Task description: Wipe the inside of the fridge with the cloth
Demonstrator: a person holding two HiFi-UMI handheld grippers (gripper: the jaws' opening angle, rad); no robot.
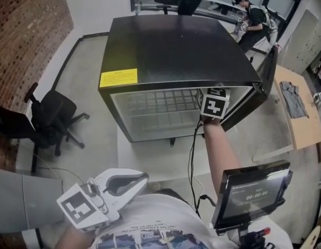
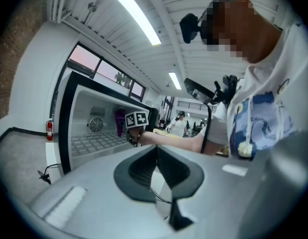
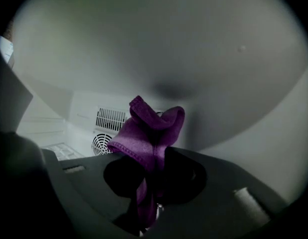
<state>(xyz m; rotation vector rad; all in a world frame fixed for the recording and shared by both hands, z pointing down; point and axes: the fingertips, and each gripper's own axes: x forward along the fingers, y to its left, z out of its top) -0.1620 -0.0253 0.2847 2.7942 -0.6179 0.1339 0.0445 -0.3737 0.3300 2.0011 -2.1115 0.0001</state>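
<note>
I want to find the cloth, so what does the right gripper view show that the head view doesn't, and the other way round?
Only the right gripper view: the purple cloth pinched in the right gripper, and a fan grille at the back of the fridge.
Only the head view: the fridge's black top with its yellow sticker, the shut, empty left gripper held low, and an office chair.
Both: the fridge's pale inside with its wire shelf.
</note>
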